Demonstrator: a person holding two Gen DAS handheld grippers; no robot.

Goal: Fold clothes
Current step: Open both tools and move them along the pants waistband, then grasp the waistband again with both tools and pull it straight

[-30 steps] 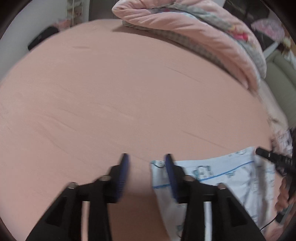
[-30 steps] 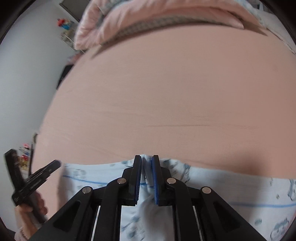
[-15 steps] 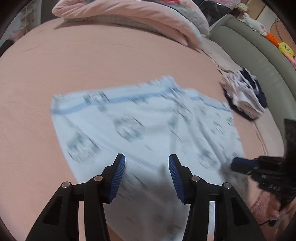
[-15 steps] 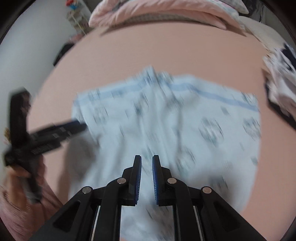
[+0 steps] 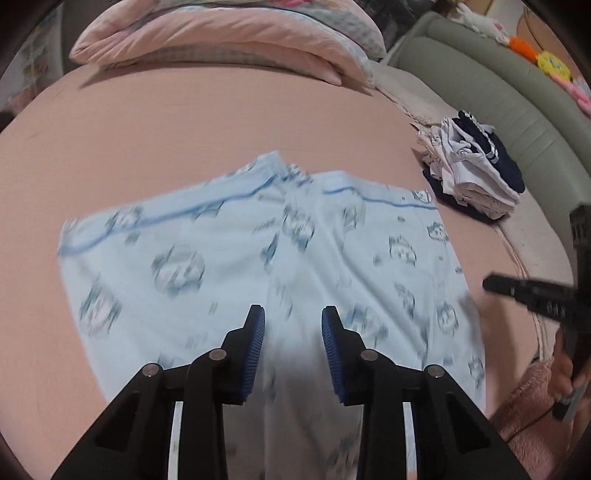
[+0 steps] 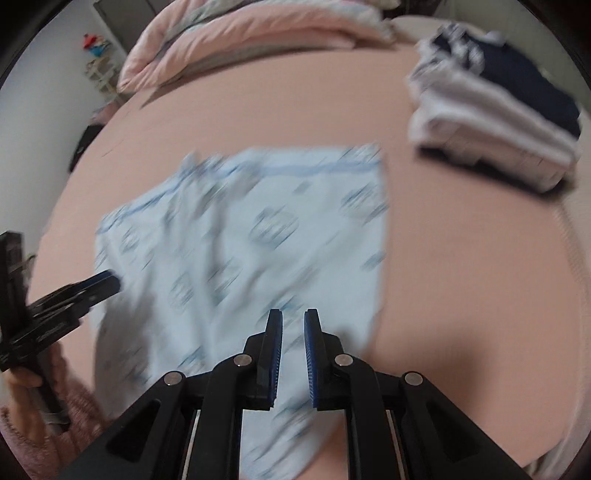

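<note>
Pink bedsheet (image 5: pixel 184 147) fills most of view. Rolled pink quilt (image 5: pixel 221 40) at far end. Grey-green padded couch (image 5: pixel 498 96) along right side. White wall (image 6: pixel 44 85) left, small shelf (image 6: pixel 98 70) against it.

Both wrist cameras look steeply down from close above the pale blue garment (image 5: pixel 258 266) (image 6: pixel 258 236) on the pink bed (image 5: pixel 184 147), the left from its left part, the right from its right part, sharing it, the folded pile (image 5: pixel 476 173) (image 6: pixel 495 99) beyond its right edge and the quilt (image 5: pixel 221 33) (image 6: pixel 236 40) behind it.
</note>
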